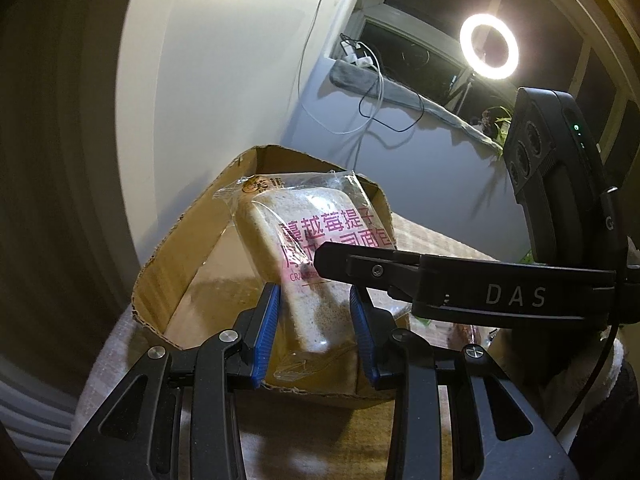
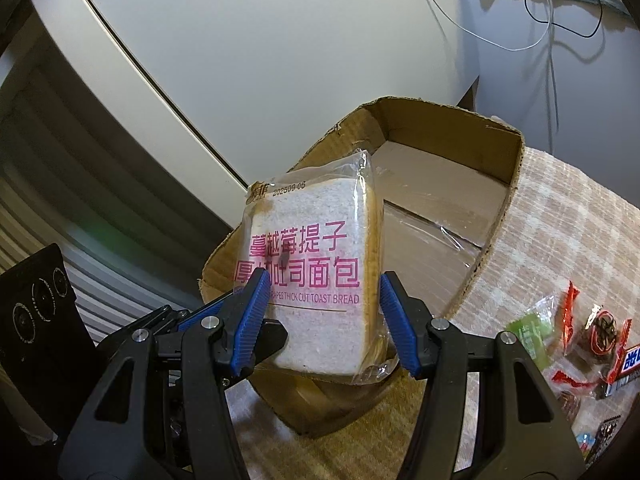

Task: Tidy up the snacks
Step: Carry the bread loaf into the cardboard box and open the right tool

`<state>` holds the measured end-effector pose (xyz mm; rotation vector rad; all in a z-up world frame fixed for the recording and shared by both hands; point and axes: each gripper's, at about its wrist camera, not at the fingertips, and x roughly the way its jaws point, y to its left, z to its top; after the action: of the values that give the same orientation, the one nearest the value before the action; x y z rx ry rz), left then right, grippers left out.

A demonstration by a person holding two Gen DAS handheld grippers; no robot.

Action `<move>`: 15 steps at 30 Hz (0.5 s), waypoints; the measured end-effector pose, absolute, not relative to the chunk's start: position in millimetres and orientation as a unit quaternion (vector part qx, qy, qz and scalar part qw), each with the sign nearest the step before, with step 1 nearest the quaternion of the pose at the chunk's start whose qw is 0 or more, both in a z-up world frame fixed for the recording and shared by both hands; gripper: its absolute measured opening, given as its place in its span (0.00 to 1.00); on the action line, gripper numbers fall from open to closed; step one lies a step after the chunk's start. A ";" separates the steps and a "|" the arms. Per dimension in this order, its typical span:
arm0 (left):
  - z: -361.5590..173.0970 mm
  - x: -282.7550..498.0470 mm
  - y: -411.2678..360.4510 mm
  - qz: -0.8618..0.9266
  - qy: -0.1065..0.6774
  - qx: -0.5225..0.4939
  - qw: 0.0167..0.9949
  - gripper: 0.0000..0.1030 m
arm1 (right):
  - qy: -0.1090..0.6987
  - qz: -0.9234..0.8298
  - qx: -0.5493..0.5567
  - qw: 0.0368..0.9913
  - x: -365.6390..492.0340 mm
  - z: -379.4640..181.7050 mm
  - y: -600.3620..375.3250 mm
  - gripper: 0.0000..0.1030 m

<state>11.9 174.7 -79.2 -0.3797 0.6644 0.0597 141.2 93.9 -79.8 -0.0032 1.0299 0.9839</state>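
A clear-wrapped pack of thick-cut toast bread (image 2: 316,276) with pink lettering is held upright over the near edge of an open cardboard box (image 2: 448,208). My right gripper (image 2: 320,320) has its blue pads on both sides of the pack and is shut on it. In the left wrist view my left gripper (image 1: 316,332) also flanks the same bread pack (image 1: 308,264) with its blue pads against its sides. The right gripper's finger crosses in front of the pack from the right. The box (image 1: 192,264) looks empty inside.
The box sits on a checked cloth-covered table (image 2: 560,240). Several small wrapped snacks (image 2: 588,332) lie on the cloth at the right. A white wall with hanging cables and a lit ring lamp (image 1: 489,46) stand behind.
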 end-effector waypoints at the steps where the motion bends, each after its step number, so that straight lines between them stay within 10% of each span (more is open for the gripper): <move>1: -78.8 10.8 174.8 0.029 0.324 -0.187 0.927 0.33 | 0.470 0.451 -0.002 0.759 140.8 -78.9 92.5 0.58; 15: -70.3 9.5 172.8 0.037 0.316 -0.177 0.931 0.33 | 0.458 0.435 0.002 0.776 143.6 -70.9 72.2 0.58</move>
<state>9.5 172.8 -70.3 -0.3622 0.6465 0.0763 143.6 72.2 -70.9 0.0048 0.9905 0.9413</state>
